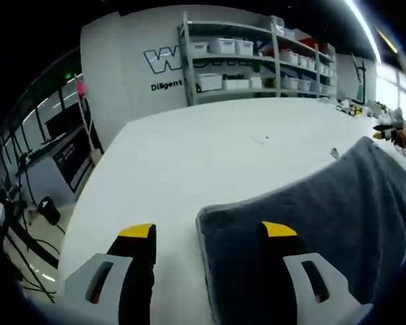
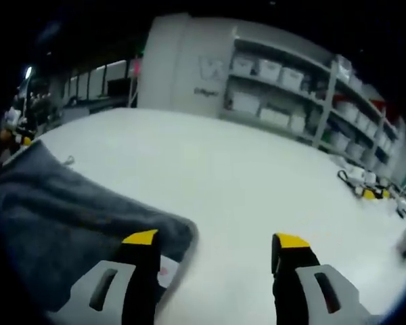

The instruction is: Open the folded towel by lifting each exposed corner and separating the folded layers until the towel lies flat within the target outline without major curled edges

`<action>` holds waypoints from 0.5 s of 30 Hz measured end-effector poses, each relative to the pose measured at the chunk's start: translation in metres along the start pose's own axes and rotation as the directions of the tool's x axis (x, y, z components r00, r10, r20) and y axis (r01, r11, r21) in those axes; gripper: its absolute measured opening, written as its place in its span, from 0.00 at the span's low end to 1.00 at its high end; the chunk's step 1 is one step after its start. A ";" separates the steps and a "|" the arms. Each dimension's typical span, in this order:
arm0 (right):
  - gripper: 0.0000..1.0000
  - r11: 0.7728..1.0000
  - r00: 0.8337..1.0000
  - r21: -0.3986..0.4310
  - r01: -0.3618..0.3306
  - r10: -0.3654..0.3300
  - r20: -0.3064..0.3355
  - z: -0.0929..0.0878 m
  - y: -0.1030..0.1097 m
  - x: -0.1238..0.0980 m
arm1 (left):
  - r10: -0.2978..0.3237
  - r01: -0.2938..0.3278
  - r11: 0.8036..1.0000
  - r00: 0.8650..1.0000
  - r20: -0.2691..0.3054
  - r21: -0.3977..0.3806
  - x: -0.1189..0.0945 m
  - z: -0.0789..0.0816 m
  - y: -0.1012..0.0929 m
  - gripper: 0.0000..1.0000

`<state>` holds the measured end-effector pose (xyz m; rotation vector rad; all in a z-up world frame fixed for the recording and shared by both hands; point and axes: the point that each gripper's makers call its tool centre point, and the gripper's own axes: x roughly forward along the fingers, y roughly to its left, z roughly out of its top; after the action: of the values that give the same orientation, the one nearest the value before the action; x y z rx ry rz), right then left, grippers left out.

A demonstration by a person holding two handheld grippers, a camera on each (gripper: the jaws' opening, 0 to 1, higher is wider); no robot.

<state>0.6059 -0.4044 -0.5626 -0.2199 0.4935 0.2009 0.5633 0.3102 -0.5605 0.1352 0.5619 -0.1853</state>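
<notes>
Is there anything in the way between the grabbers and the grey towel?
No, nothing visible is in the way. The left gripper has its jaws open right at a corner of the grey towel, and the right gripper is open at another corner. Around it lies bare white table.

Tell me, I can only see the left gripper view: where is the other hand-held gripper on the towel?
Observer: In the right gripper view, the right hand-held gripper is at a corner of the grey towel. One jaw is over the cloth and the other is over the bare white table.
Operator: Is it pinching the towel?
Observer: No. Its jaws stand wide apart and hold nothing.
Operator: Is anything on that corner?
Observer: Yes, what looks like a small pale tag with a pink mark sits right beside the jaw.
</notes>
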 end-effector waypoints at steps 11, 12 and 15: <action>0.56 0.999 0.998 0.007 -0.041 0.041 -0.056 -0.008 0.009 0.025 | -0.066 0.064 0.995 0.997 -0.026 -0.074 0.014 -0.003 -0.009 0.36; 0.56 0.999 0.997 0.007 -0.043 0.043 -0.059 -0.008 0.011 0.025 | -0.078 0.075 0.994 0.996 -0.036 -0.080 0.016 -0.006 -0.011 0.35; 0.53 0.999 0.997 0.006 -0.047 0.048 -0.067 -0.010 0.014 0.025 | -0.083 0.079 0.993 0.995 -0.046 -0.088 0.019 -0.010 -0.013 0.35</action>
<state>0.6201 -0.3904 -0.5854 -0.2115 0.5664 0.2394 0.5708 0.2972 -0.5800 0.0328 0.6244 -0.2370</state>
